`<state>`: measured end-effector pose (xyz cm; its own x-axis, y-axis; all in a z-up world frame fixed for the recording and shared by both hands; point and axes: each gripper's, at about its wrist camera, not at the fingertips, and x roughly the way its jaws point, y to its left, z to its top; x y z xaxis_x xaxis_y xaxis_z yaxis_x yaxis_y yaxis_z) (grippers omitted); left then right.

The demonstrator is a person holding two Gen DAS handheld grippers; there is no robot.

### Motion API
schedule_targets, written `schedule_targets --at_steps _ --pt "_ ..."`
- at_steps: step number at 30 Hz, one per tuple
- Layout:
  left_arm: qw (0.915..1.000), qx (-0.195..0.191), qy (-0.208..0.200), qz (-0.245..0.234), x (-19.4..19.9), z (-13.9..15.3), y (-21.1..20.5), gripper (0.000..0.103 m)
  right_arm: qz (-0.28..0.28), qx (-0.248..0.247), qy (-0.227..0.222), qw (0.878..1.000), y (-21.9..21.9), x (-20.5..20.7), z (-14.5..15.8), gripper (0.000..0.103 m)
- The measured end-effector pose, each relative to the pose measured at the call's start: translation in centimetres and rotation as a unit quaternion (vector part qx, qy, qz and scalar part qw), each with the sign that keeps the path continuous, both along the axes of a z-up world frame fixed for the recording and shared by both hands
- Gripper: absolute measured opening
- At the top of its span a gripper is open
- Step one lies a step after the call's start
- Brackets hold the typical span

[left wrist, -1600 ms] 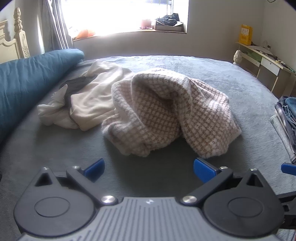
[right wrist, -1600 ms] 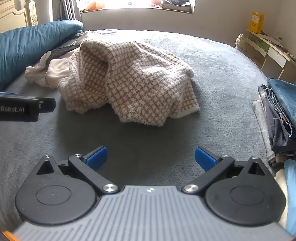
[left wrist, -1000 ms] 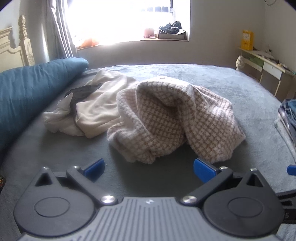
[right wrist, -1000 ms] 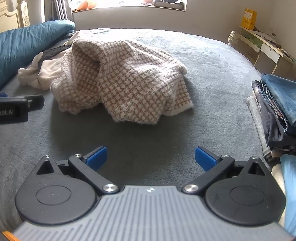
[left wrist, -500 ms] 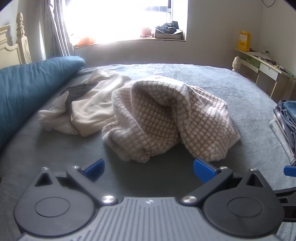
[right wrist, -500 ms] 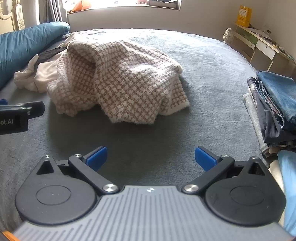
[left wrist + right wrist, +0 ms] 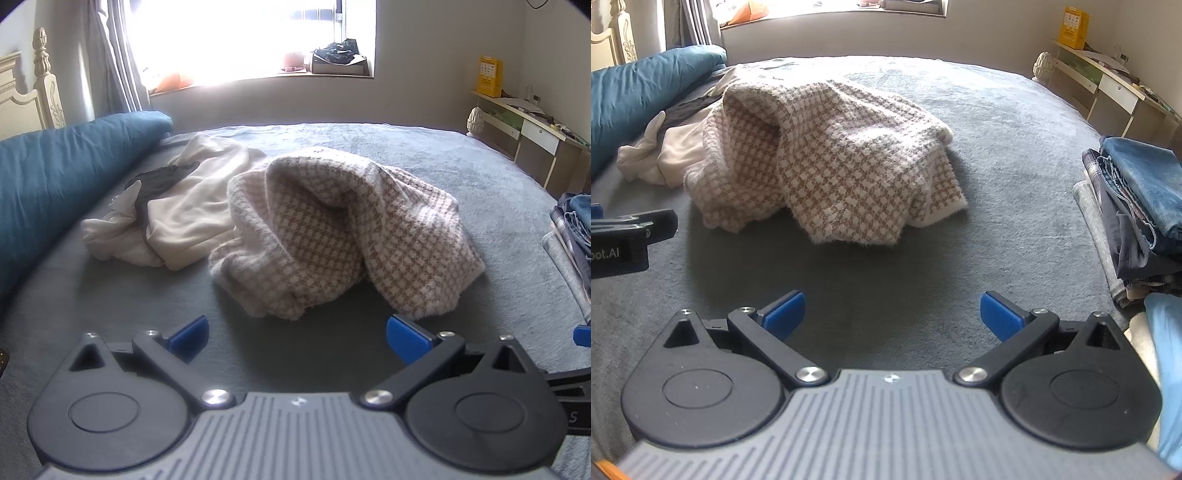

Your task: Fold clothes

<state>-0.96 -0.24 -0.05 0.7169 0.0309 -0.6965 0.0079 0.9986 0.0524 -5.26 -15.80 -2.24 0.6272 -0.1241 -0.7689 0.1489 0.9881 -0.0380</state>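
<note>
A crumpled beige-and-white houndstooth knit garment (image 7: 340,232) (image 7: 831,158) lies in a heap mid-bed on the grey bedspread (image 7: 332,354) (image 7: 997,206). Left of it sits a cream garment (image 7: 192,210) (image 7: 679,151) with a dark piece (image 7: 159,181) on top. My left gripper (image 7: 297,334) hovers open a short way in front of the knit heap, nothing between its blue pads. My right gripper (image 7: 892,312) is open too, empty, further back from the heap. The left gripper's side shows at the left edge of the right wrist view.
A blue pillow (image 7: 55,177) (image 7: 639,85) lies along the bed's left side. A stack of folded clothes, denim on top (image 7: 1137,206) (image 7: 576,221), sits at the right edge. A desk (image 7: 528,125) stands by the right wall, a window sill behind.
Both grippers drifted slightly over the bed, so the knit heap shifts a little in each view. Both stayed open. The clothes have not moved.
</note>
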Motion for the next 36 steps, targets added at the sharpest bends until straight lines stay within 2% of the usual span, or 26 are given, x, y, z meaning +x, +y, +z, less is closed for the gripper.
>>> schedule_targets --at_steps 32,36 --pt "1.0000 -0.007 0.002 -0.003 0.08 -0.06 -0.12 0.103 -0.006 0.000 0.004 1.000 0.29 0.14 -0.23 0.102" --pt "0.9999 -0.006 -0.008 -0.007 0.06 0.13 -0.30 0.103 -0.004 -0.001 -0.001 1.000 0.27 -0.03 -0.12 0.102"
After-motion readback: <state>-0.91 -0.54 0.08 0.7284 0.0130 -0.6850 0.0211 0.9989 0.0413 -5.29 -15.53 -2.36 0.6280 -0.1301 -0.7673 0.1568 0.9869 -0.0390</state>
